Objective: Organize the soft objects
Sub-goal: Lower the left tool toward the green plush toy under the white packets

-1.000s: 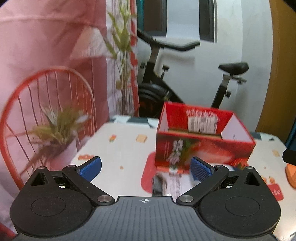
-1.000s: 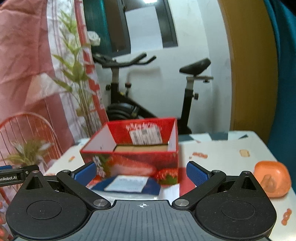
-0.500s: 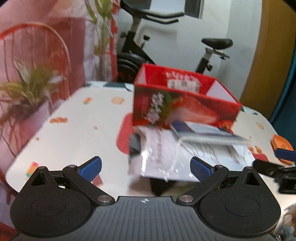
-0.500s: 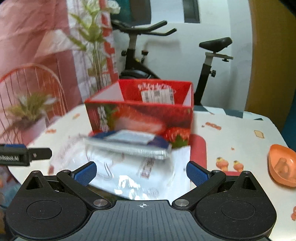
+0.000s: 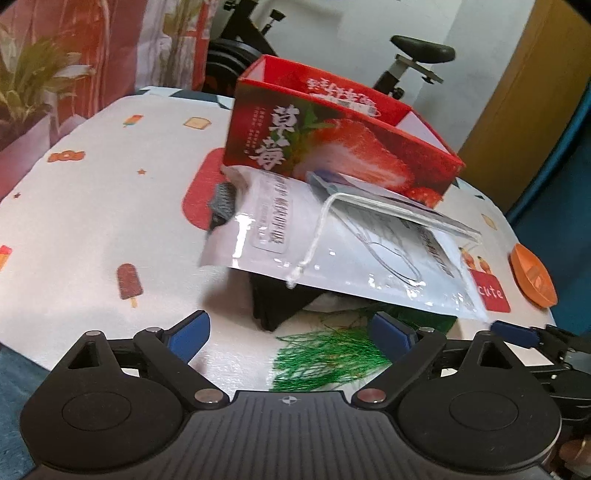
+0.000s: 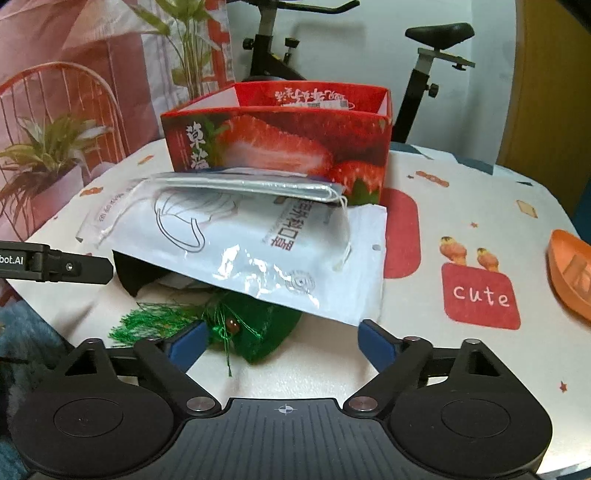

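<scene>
Green pouch [image 6: 255,328] between closing, empty right jaws; mask packet [image 6: 258,251] overhead, likely snagged and dragged along.

Exercise bike [image 6: 417,70] behind, potted plant [image 6: 48,147] (left), red wire chair [image 6: 74,85], orange dish [image 6: 570,271]

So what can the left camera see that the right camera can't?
Only the left wrist view shows the brown popsicle print on the tablecloth and a grey knitted thing poking out beside the white pouch. Only the right wrist view shows the red wire chair and the bike's handlebars. Both show the strawberry box, the white mask pouch, the green tassel, the orange dish and both claws, closing with nothing pinched.
</scene>
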The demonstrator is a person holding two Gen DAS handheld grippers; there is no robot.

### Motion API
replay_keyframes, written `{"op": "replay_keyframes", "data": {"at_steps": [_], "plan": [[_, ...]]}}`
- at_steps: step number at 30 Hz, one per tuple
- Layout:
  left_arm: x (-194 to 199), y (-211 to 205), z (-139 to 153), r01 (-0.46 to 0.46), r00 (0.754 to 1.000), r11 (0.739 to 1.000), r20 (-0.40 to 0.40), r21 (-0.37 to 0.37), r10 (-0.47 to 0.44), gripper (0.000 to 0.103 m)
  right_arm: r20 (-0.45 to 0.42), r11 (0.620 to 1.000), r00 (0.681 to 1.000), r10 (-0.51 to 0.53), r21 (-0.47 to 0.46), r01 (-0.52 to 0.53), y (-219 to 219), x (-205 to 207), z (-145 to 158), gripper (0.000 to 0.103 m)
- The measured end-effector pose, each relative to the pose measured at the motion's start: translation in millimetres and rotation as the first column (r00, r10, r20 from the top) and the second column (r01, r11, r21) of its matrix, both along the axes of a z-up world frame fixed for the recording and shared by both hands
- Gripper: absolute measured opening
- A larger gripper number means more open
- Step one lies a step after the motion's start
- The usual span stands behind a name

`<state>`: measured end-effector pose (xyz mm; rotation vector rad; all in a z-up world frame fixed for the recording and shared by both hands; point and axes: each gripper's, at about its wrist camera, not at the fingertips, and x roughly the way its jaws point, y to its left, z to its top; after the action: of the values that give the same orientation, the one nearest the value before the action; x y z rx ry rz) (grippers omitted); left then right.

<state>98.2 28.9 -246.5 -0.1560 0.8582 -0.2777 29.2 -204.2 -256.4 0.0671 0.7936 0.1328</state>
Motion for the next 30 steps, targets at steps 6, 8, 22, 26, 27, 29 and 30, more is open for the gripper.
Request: {"op": "replay_keyframes", "data": {"at_steps": [6,8,22,26,27,29,30], "plan": [[1,-15,-5,0.041,0.999,0.998,-0.016,0.045,-0.040,0.089,-0.044,1.000,0.999,0.013,0.029,-0.012,-2,4,-10,0.062],[2,-18,-7,0.043,0.999,0.998,-0.027,0.041,-0.041,0.087,-0.046,1.000,0.999,0.010,0.016,-0.009,-3,3,-8,0.062],[11,-33,-23,0.082,0.994,0.996,-0.070,0.031,-0.079,0.079,-0.028,0.994,0.999,0.032,0.105,-0.029,-12,13,-18,0.045],[11,-34,-23,0.073,0.996,0.997,-0.042,0.017,-0.073,0.079,0.028,0.995,0.998,0.055,0.086,-0.057,-11,16,-18,0.046],[11,-33,-21,0.071,0.997,0.997,-0.035,0.014,-0.070,0.079,0.034,0.995,0.997,0.063,0.080,-0.066,-10,17,-18,0.046],[13,-38,-18,0.078,0.997,0.997,-0.014,0.000,-0.078,0.079,0.044,0.993,0.996,0.080,0.079,-0.083,-8,20,-21,0.046],[14,-41,-17,0.088,0.996,0.996,-0.006,-0.013,-0.088,0.079,0.050,0.992,0.995,0.089,0.086,-0.093,-8,22,-22,0.046]]}}
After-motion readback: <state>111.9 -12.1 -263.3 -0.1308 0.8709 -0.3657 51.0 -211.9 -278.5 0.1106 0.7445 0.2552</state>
